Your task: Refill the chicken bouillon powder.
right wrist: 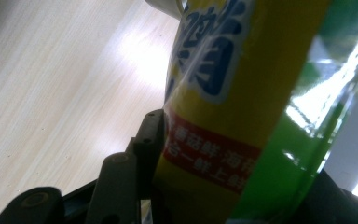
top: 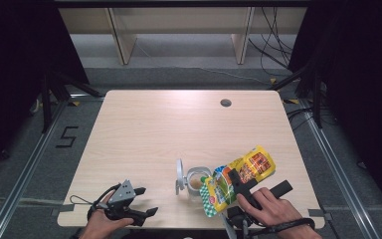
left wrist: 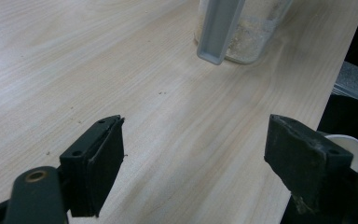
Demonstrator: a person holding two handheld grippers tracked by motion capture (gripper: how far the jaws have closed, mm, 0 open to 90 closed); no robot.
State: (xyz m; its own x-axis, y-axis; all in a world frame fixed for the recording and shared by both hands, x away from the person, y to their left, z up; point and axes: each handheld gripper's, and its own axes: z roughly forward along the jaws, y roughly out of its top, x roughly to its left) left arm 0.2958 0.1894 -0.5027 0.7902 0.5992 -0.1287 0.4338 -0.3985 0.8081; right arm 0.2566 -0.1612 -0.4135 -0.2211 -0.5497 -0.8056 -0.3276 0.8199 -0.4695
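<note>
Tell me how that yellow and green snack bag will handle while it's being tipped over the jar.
The bag, clamped in the right tongs, looks like thin glossy film, so it is probably slippery and may slide. It likely flexes rather than holding shape, and seems light for its size. The open jar beside it might tip if bumped.

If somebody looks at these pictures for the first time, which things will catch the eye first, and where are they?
The bright yellow and green snack bag stands out most: the right tool clamps it near the table's front right, tilted over a clear container holding some pale powder. The container's lid stands open on its left side. Further left, the left tool rests open near the front edge of the wooden table.
</note>
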